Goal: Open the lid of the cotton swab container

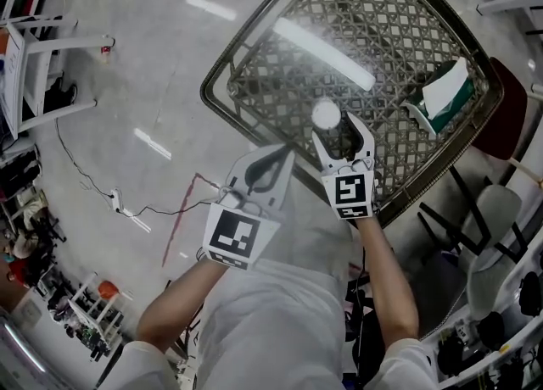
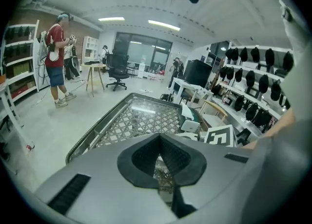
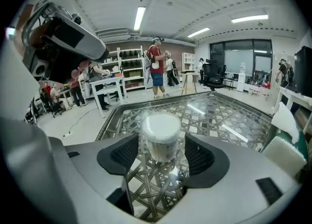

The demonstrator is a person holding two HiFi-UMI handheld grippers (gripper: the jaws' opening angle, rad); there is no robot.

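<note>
The right gripper [image 1: 341,131] is hovering, jaws released around the cotton swab container [image 3: 160,135] on the glass surface [image 1: 407,41]; the left gripper [image 1: 284,155] is hanging alongside, jaws clenched, empty.

The right gripper [image 3: 161,151] fills the lower half of the frame, its two dark ribbed pads [image 3: 123,156] spread wide with a gap on either side of the cotton swab container [image 3: 160,133], a small clear tub with a white lid standing upright at centre frame on the glass-topped lattice table [image 3: 234,121]. At the right edge a white and green object [image 3: 287,138] lies on that table, and beyond the table, at upper centre, a person in a red shirt [image 3: 156,69] stands near white benches and shelving
</note>
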